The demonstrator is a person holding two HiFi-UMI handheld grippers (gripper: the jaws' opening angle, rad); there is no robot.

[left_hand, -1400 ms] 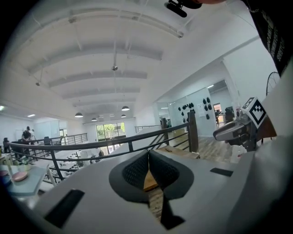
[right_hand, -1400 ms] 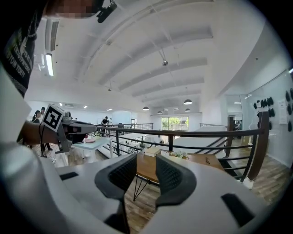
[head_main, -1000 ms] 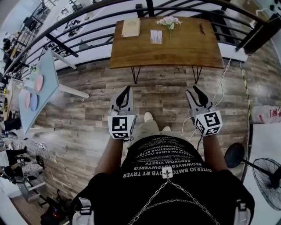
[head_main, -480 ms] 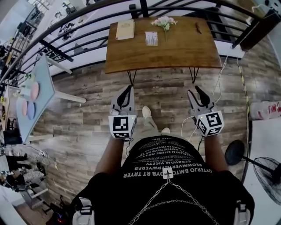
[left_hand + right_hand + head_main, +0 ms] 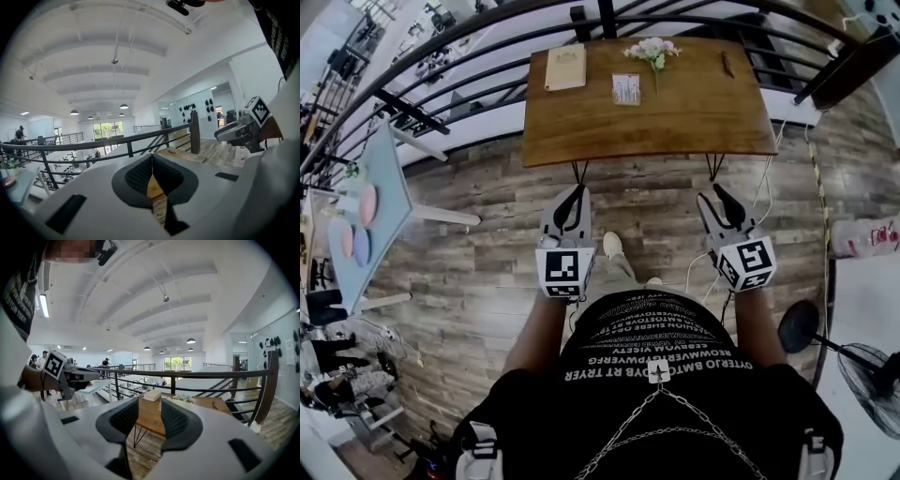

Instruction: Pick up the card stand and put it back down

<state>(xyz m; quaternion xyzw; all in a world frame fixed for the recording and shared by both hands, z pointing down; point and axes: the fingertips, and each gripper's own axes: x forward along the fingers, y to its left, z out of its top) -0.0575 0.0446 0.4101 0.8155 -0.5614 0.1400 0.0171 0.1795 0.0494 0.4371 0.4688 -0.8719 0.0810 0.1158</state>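
Fingers (image 5: 137,177) of the left gripper (image 5: 574,191) pressed together, those of the right gripper (image 5: 711,194) apart and empty
Card stand (image 5: 626,88) sits on the far wooden table (image 5: 675,127), well apart from both

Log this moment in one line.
left gripper: shut, empty | right gripper: open, empty | card stand: on table, untouched

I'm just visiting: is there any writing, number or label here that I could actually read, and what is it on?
Black T-shirt: lines of white capitals, upside down, too garbled to quote.
Card stand on the wooden table: print too small to read.
Left marker cube and right marker cube: black-and-white square codes, no words.
So nothing reads cleanly.
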